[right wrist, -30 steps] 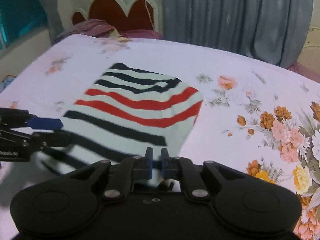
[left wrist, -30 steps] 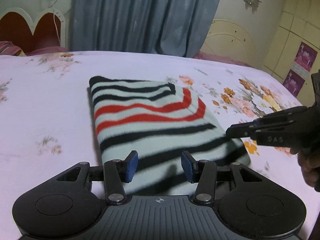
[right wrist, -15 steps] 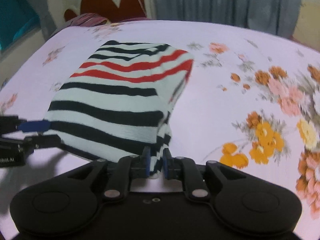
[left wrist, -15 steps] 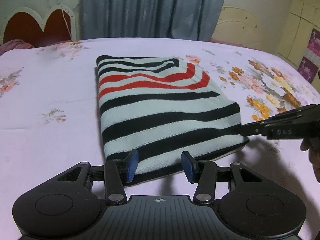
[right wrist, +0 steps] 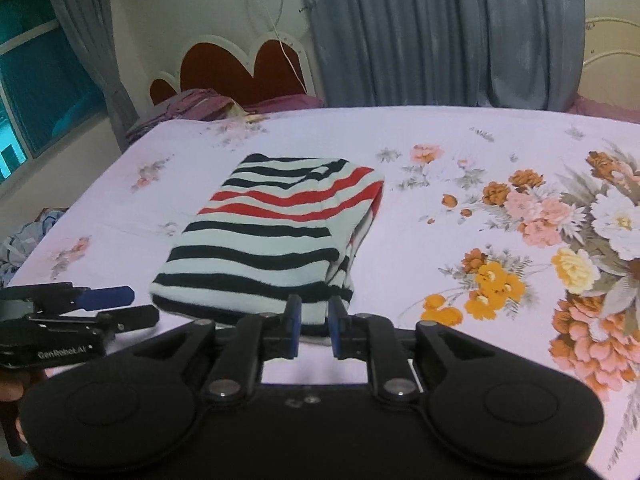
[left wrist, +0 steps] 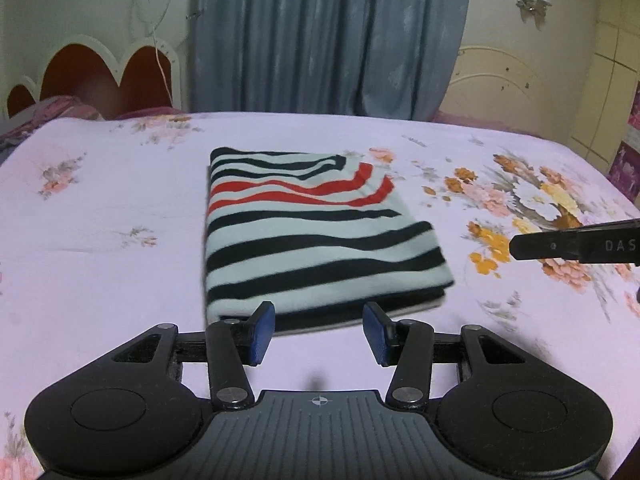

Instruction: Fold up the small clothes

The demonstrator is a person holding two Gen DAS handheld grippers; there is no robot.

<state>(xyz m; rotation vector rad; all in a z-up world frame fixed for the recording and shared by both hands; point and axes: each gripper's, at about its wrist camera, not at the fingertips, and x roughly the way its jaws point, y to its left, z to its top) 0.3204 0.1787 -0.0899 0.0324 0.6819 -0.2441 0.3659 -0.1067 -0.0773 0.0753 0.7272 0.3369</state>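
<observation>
A folded striped garment (left wrist: 312, 240), white with black and red stripes, lies flat on the floral bed sheet (left wrist: 100, 240). It also shows in the right wrist view (right wrist: 276, 240). My left gripper (left wrist: 318, 334) is open and empty, just short of the garment's near edge. My right gripper (right wrist: 314, 328) is open with a narrow gap, empty, just short of the garment's near right corner. The right gripper's fingers show in the left wrist view (left wrist: 576, 245), to the right of the garment. The left gripper shows in the right wrist view (right wrist: 100, 308), at the left.
A red and white headboard (right wrist: 236, 68) and purple pillows (right wrist: 188, 108) stand at the bed's far end. Grey curtains (left wrist: 328, 36) hang behind. A window (right wrist: 36, 88) is at the left. A bundle of cloth (right wrist: 20, 240) lies beyond the bed's left edge.
The right gripper held the garment's corner, laid it down and let go, opening slightly. Both grippers have drawn back from the garment's near edge. The left gripper stayed open.
</observation>
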